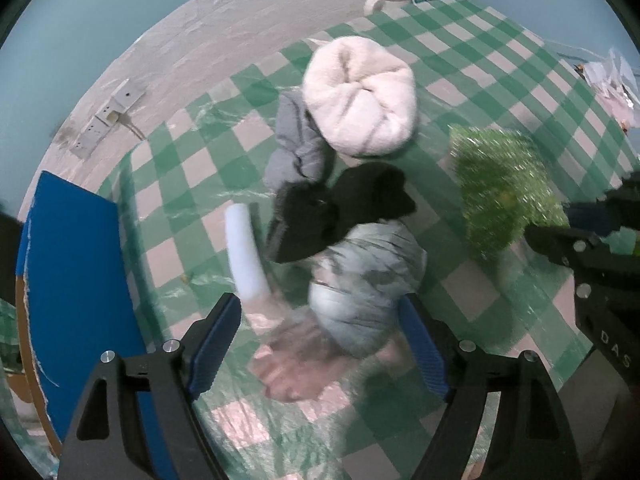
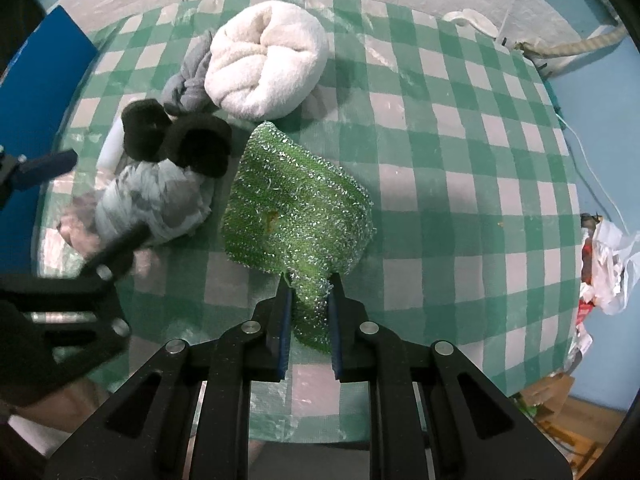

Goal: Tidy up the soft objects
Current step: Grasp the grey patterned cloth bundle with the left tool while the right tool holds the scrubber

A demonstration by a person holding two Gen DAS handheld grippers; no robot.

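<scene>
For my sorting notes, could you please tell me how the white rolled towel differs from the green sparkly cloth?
The white rolled towel is a plump, fluffy bundle; the green sparkly cloth is thin and glittery. The towel rests free on the checked tablecloth; the cloth is pinched in the right gripper. Both are soft.
</scene>
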